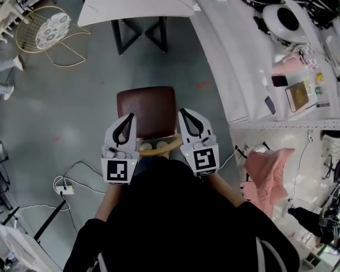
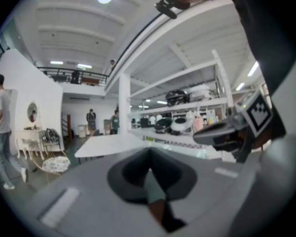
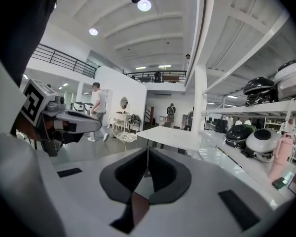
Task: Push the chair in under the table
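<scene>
A chair with a dark brown seat [image 1: 146,112] and a curved wooden back rail [image 1: 158,147] stands on the grey floor just in front of me. Its seat faces the white marble-topped table [image 1: 136,1] on black legs, which is a good way off at the top. My left gripper [image 1: 129,118] is shut and reaches over the seat's left edge. On the other side my right gripper [image 1: 183,113] is shut too, over the right edge. Whether either one touches the chair I cannot tell. Both gripper views look level toward the table [image 2: 106,144] [image 3: 170,135].
A gold wire chair with a patterned cushion [image 1: 48,30] stands left of the table. A long white counter [image 1: 226,55] with appliances runs down the right. A power strip with cables [image 1: 65,188] lies on the floor at left. A pink cloth [image 1: 266,174] hangs at right. A person [image 2: 2,127] walks far left.
</scene>
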Demonstrator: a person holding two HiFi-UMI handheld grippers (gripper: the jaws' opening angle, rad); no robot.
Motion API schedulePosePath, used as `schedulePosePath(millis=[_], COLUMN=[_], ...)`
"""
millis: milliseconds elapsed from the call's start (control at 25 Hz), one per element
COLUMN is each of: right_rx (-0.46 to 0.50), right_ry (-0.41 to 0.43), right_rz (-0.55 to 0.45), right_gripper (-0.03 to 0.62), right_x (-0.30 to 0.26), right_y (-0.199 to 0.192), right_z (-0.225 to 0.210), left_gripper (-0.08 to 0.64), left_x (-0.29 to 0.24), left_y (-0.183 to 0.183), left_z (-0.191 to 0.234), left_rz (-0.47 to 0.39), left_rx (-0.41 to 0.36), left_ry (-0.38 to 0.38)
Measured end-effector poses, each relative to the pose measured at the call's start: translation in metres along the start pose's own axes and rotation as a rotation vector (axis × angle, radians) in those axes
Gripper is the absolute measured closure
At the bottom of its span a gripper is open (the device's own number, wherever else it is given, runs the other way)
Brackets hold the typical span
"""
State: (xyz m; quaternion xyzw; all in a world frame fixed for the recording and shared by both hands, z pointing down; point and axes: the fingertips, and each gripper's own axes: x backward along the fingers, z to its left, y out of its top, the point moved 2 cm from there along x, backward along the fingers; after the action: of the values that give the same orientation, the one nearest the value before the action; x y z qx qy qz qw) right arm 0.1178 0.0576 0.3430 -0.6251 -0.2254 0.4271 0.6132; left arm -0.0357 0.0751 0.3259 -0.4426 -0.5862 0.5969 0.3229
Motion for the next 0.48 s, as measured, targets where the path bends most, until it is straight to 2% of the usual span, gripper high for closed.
schedulePosePath(millis=[480], right_rx=[0.02], right_ry=[0.026], right_rz=[0.136], right_gripper=[0.571], right_x=[-0.003], right_y=[-0.056], right_z=[0.017], left_gripper=[0.551], left_x=[0.008], left_y=[-0.062], left_z=[-0.004], left_rz=[0.125], left_rx=[0.023], left_ry=[-0.059])
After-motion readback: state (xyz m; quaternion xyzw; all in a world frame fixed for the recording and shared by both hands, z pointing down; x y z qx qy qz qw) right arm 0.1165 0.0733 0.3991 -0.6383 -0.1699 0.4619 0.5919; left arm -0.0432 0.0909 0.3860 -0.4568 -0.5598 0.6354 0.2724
